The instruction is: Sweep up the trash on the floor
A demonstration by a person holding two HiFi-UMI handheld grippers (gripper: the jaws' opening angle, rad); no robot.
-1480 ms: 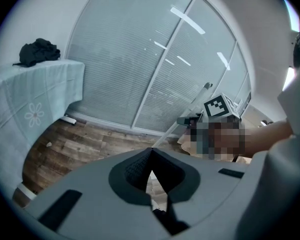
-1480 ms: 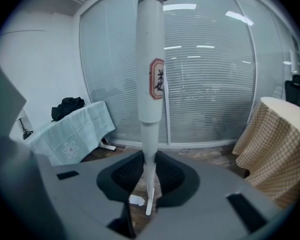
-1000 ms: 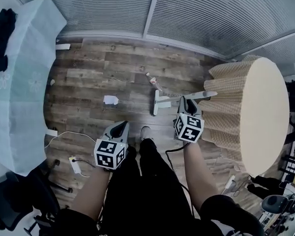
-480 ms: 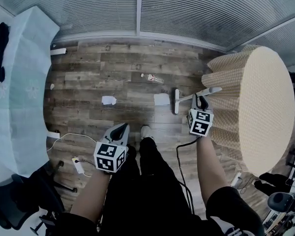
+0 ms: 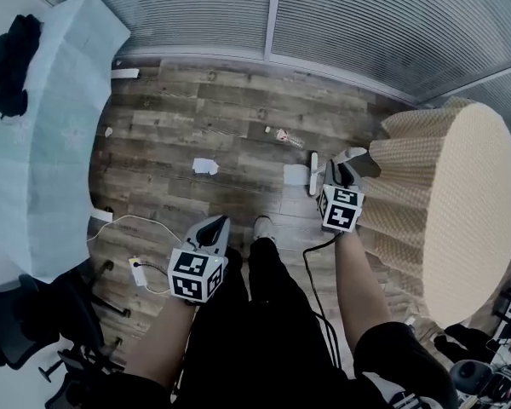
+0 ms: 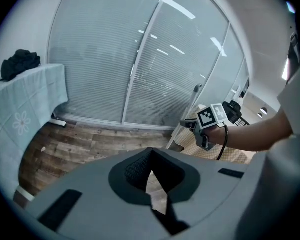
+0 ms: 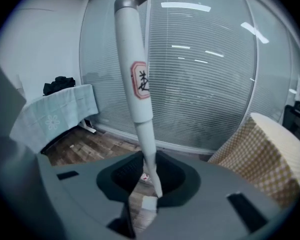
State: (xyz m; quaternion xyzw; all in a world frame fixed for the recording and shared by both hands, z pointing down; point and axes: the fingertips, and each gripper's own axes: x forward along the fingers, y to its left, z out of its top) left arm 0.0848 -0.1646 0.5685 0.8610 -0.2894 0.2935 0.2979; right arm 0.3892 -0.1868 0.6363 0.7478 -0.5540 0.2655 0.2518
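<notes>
The right gripper (image 5: 335,174) is clamped on the white broom handle (image 7: 139,79), which rises steeply between its jaws and carries a red-edged label partway up. Down at the floor (image 5: 170,203) the broom head (image 5: 313,174) now lies along the right edge of a flat white sheet (image 5: 295,175). A second ago the head was over on that sheet's left side, so it has been drawn back across it toward the round table (image 5: 460,203) with the checked cloth. To my eye that puts the broom behind the sheet, ready for a push leftward. Nothing looks gathered yet, since the rest of the trash lies scattered well apart. There is a crumpled paper (image 5: 206,166) further left, a reddish wrapper (image 5: 285,136) up toward the blinds (image 5: 366,24), and a small scrap (image 5: 108,131) near the long table (image 5: 43,160) in its pale cloth. The right forearm is stretched well forward, with a black cable (image 5: 311,258) trailing beside it, and the gripper is held just beside the round table's skirt. The left gripper (image 5: 215,228) is closed with nothing in it. It is carried low and close to the body on a bent arm, nose angled down at the boards just left of the person's shoe (image 5: 260,227), and it plays no part in the stroke.
</notes>
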